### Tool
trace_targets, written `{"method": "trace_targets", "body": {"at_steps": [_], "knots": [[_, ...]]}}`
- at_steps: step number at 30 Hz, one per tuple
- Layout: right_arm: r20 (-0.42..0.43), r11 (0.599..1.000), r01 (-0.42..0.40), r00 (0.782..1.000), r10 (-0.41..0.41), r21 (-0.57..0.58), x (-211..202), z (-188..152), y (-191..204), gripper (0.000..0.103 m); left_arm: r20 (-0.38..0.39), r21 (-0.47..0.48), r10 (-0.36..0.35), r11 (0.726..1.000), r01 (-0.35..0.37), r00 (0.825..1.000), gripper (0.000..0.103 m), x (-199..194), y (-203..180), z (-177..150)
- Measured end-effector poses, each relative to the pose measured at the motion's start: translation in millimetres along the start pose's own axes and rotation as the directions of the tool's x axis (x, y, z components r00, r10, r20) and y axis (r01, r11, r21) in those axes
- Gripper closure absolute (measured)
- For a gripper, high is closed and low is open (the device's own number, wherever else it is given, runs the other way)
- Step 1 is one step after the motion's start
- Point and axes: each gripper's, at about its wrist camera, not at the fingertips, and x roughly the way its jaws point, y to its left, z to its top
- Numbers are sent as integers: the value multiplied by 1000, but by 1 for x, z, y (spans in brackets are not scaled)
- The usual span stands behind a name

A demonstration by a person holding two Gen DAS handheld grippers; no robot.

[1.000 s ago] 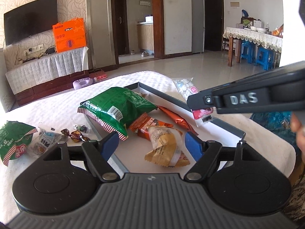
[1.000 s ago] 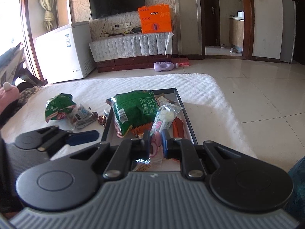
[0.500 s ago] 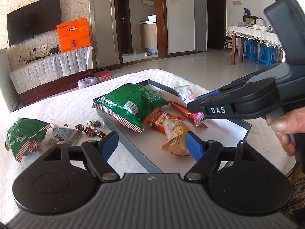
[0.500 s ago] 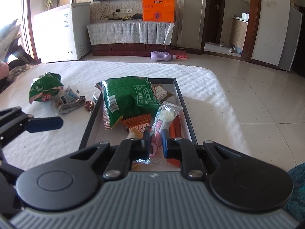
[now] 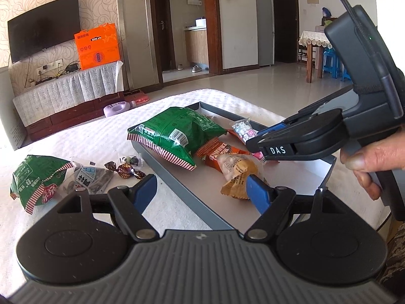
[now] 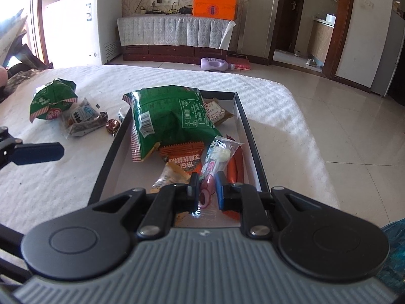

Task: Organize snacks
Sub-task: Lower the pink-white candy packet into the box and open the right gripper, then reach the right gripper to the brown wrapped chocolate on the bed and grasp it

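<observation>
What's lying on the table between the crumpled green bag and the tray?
In both views: a clear seed packet and foil-wrapped candies between green bag and tray.

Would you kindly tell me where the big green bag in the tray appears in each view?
Left wrist: green bag sits centre, overhanging the tray's left rim.
Right wrist: green bag sits centre, upper tray.
Shared landmark: orange box.

Bright daylight floods in from the window [image 6: 38, 25], glaring off the white bedspread [image 6: 63, 172]; fisheye bending curves the sharp frames' edges.
</observation>
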Motion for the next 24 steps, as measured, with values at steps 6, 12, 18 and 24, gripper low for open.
{"method": "trace_targets", "body": {"at_steps": [6, 12, 18, 24], "knots": [[-7, 1000, -1, 1000, 1, 0, 0, -1, 1, 79, -2, -3, 2, 1000, -2, 1000, 22, -2, 0, 0], [26, 1000, 25, 999, -25, 13, -19, -2, 0, 71, 3, -6, 1, 1000, -1, 1000, 21, -3, 2, 2], [166, 994, 30, 985, -48, 109, -64, -1, -6, 69, 12, -14, 6, 1000, -5, 1000, 21, -6, 5, 2], [210, 992, -69, 977, 46, 107, -69, 6, 15, 69, 14, -19, 20, 1000, -20, 1000, 21, -13, 12, 1]]}}
